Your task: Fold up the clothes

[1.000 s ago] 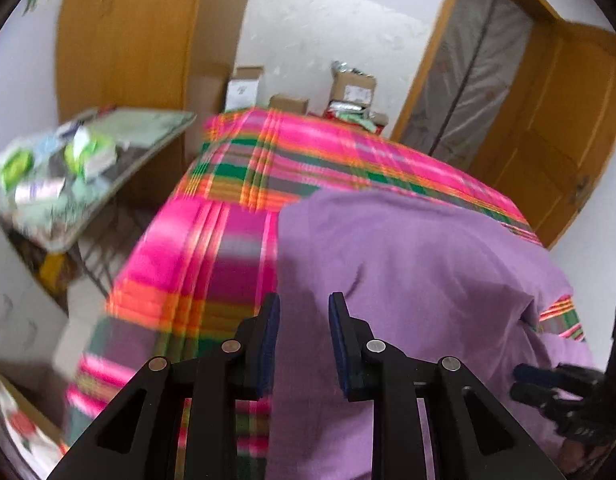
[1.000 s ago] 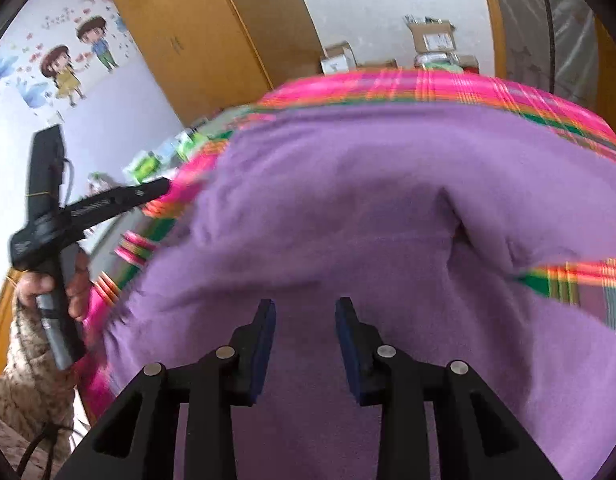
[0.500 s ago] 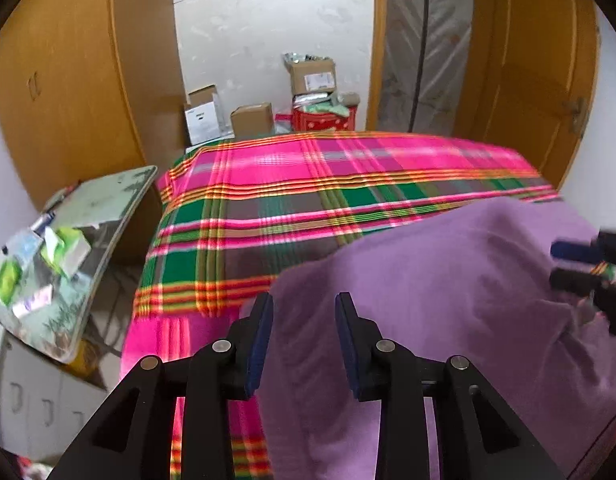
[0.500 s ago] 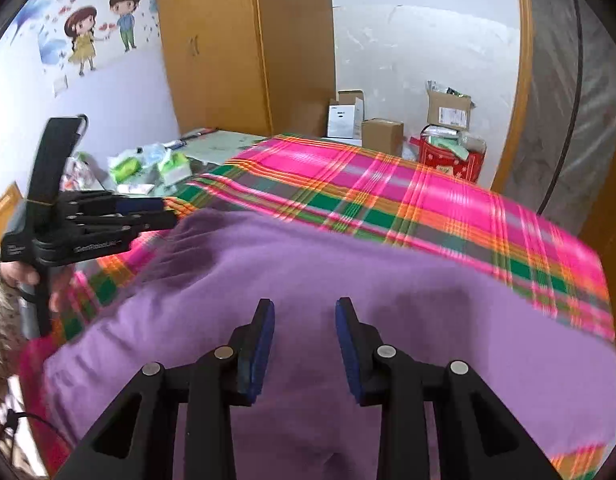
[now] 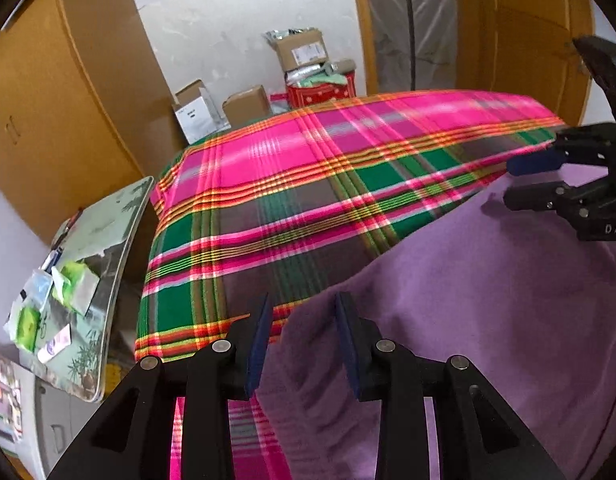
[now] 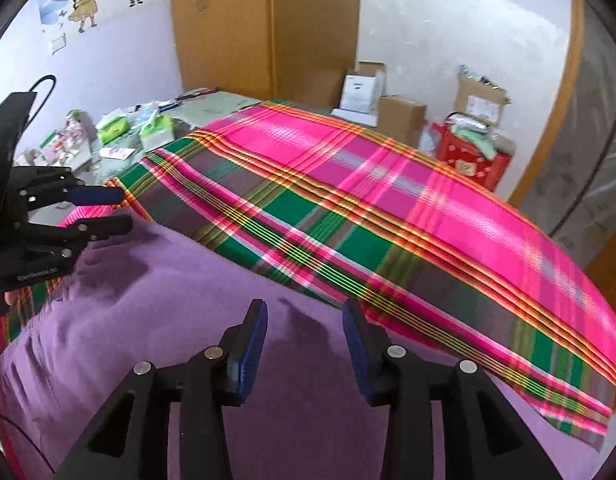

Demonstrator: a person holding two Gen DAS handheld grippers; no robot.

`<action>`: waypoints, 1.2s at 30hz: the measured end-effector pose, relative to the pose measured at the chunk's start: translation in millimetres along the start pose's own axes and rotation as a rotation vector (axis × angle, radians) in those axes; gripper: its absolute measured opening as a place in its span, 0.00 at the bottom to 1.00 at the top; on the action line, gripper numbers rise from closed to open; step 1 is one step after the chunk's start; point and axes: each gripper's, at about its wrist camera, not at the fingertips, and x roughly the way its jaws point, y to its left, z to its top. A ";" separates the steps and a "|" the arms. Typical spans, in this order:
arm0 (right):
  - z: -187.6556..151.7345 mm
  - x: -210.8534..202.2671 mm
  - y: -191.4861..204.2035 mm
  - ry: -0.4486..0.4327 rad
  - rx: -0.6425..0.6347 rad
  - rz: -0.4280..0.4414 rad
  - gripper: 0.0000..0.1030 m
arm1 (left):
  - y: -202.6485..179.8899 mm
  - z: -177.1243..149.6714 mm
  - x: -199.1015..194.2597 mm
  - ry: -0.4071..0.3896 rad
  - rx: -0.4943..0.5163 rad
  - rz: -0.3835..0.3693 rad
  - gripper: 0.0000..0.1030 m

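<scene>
A purple garment (image 5: 488, 320) lies spread over the near part of a bed covered with a pink and green plaid sheet (image 5: 308, 184). My left gripper (image 5: 302, 312) is open above the garment's far left corner, with nothing between its fingers. My right gripper (image 6: 304, 316) is also open, hovering over the garment's far edge (image 6: 228, 264), and holds nothing. Each gripper shows in the other's view: the right gripper (image 5: 520, 182) at the right side, the left gripper (image 6: 116, 210) at the left side, both open near the garment's far edge.
A low side table (image 5: 88, 248) with packets and papers stands left of the bed. Cardboard boxes (image 5: 300, 52) and a red box (image 6: 472, 160) sit on the floor by the far wall. A wooden wardrobe (image 6: 268, 28) and a door (image 5: 528, 32) flank the room.
Both views have swung up and back from close over the purple garment, so more of the plaid bed shows. The two grippers now sit further apart. Both stay open.
</scene>
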 end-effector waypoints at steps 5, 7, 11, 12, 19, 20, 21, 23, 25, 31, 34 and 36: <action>3.6 18.7 -4.7 0.046 -0.049 0.009 0.42 | -3.9 -0.5 8.4 0.026 0.037 -0.009 0.32; 2.7 22.8 -4.8 0.050 -0.072 -0.007 0.42 | -5.4 -0.8 11.6 0.036 0.051 -0.013 0.32; 0.4 32.5 -6.6 0.072 -0.095 0.004 0.43 | -8.5 -1.5 18.0 0.057 0.080 -0.021 0.33; 0.4 33.3 -8.5 0.064 -0.088 0.008 0.43 | -8.4 -1.0 18.4 0.057 0.081 -0.023 0.33; -1.4 36.0 -20.8 0.063 -0.026 0.061 0.43 | -9.8 -3.5 18.1 0.040 0.100 -0.024 0.34; -1.8 35.8 -22.9 0.061 -0.012 0.068 0.43 | -9.6 -3.7 18.0 0.036 0.102 -0.026 0.34; -2.3 35.4 -23.2 0.058 -0.005 0.068 0.43 | -9.5 -4.0 18.0 0.033 0.105 -0.028 0.34; -2.9 34.7 -21.5 0.058 -0.011 0.058 0.43 | -9.1 -4.5 17.8 0.025 0.110 -0.031 0.34; -3.6 33.9 -20.8 0.058 -0.008 0.053 0.43 | -9.0 -4.9 17.9 0.020 0.115 -0.041 0.33; -7.3 29.5 -20.6 0.062 0.021 0.054 0.19 | -12.9 -5.5 18.1 0.017 0.146 -0.087 0.10; -8.9 25.6 -20.0 0.069 0.035 0.038 0.07 | -14.6 -5.2 15.6 0.011 0.156 -0.083 0.06; -12.0 20.6 -20.3 0.063 0.059 0.038 0.05 | -12.8 -6.1 7.4 -0.031 0.137 -0.089 0.05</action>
